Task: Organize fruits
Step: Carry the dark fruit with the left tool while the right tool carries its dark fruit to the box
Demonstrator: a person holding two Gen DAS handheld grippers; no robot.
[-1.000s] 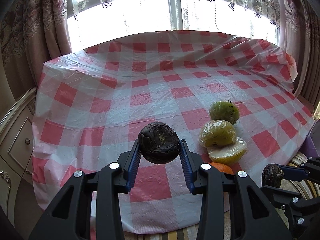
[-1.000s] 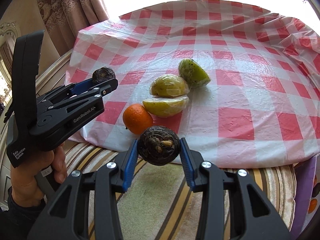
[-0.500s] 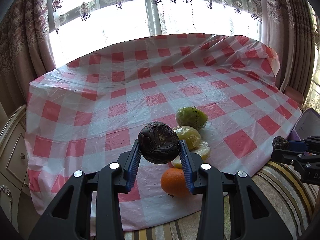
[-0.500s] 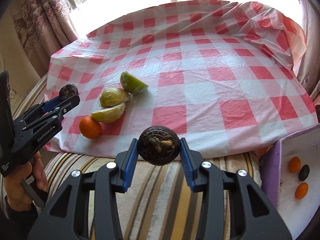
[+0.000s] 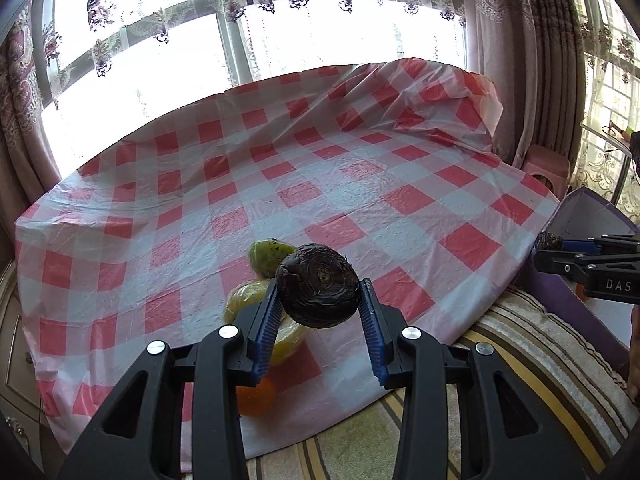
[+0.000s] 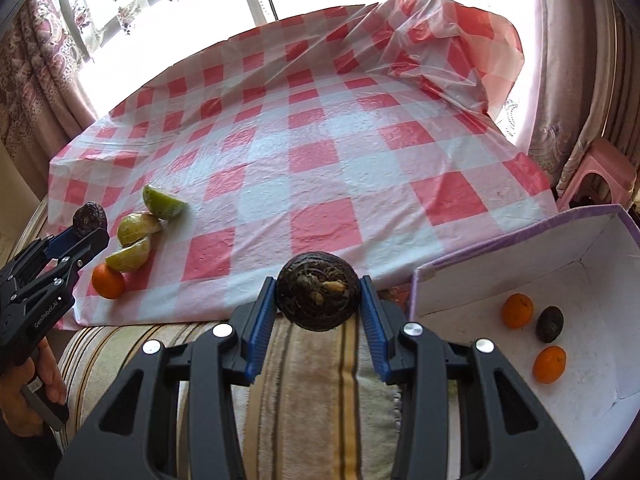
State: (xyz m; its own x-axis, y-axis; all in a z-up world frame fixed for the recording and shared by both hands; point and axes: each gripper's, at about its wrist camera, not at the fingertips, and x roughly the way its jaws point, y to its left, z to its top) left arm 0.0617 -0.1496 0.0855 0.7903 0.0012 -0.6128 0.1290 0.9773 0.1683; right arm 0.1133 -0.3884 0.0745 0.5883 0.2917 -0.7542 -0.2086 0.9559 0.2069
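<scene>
My left gripper (image 5: pixel 319 307) is shut on a dark round fruit (image 5: pixel 319 294) and holds it above the table's front edge. My right gripper (image 6: pixel 319 304) is shut on a second dark round fruit (image 6: pixel 319 296) over the striped cushion, left of a purple-rimmed white box (image 6: pixel 520 248). The box holds two oranges (image 6: pixel 517 311) (image 6: pixel 549 364) and a dark fruit (image 6: pixel 549 324). On the checked cloth lie three yellow-green fruit pieces (image 6: pixel 163 203) (image 6: pixel 138 227) (image 6: pixel 129 258) and an orange (image 6: pixel 107 286).
The red-and-white checked cloth (image 6: pixel 320 152) covers the table up to the window. A striped cushion (image 6: pixel 312 400) lies along the front edge. A pink stool (image 6: pixel 600 176) stands behind the box. Curtains hang at both sides, and a cabinet (image 5: pixel 16 360) stands at the left.
Both grippers have swung to the right with their fruits held. The box has come fully into the right wrist view, and the fruit pieces have slid left in both views.
</scene>
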